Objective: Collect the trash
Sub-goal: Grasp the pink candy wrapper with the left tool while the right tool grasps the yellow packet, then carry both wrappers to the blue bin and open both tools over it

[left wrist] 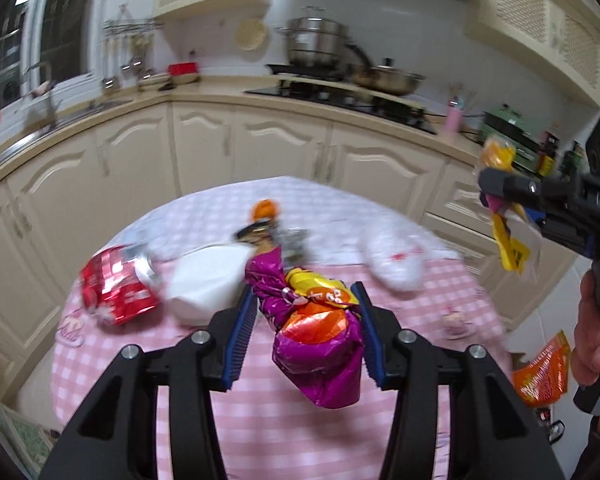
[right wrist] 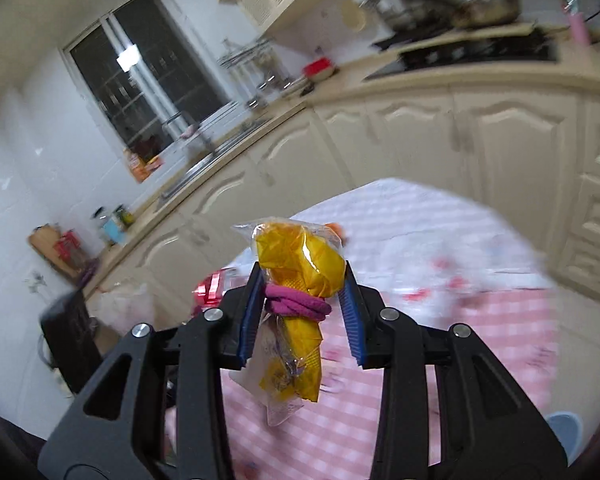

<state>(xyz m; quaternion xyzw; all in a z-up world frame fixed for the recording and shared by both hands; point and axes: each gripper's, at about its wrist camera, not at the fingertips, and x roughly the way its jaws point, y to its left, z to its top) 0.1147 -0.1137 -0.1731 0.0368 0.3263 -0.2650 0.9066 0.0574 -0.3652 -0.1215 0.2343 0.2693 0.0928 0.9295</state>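
My left gripper point(left wrist: 304, 290) is shut on a crumpled purple, orange and yellow snack wrapper point(left wrist: 320, 360), which hangs above the pink checked table point(left wrist: 260, 420). My right gripper point(right wrist: 302, 268) is shut on a yellow wrapper point(right wrist: 296, 256) bound with a purple band and partly sheathed in clear plastic. In the left wrist view the right gripper point(left wrist: 490, 190) is raised at the right edge with the yellow wrapper point(left wrist: 508, 248) dangling from it, and a hand point(left wrist: 592, 336) holds its grip. On the table lie a red foil wrapper point(left wrist: 116, 284) and a white bag point(left wrist: 208, 280).
A blurred orange-topped item point(left wrist: 265, 210) and a white plastic bag with red print point(left wrist: 392, 260) lie toward the table's far side. An orange packet point(left wrist: 544, 368) shows beyond the table's right edge. Cream kitchen cabinets point(left wrist: 284, 148) and a counter with a stove ring the table.
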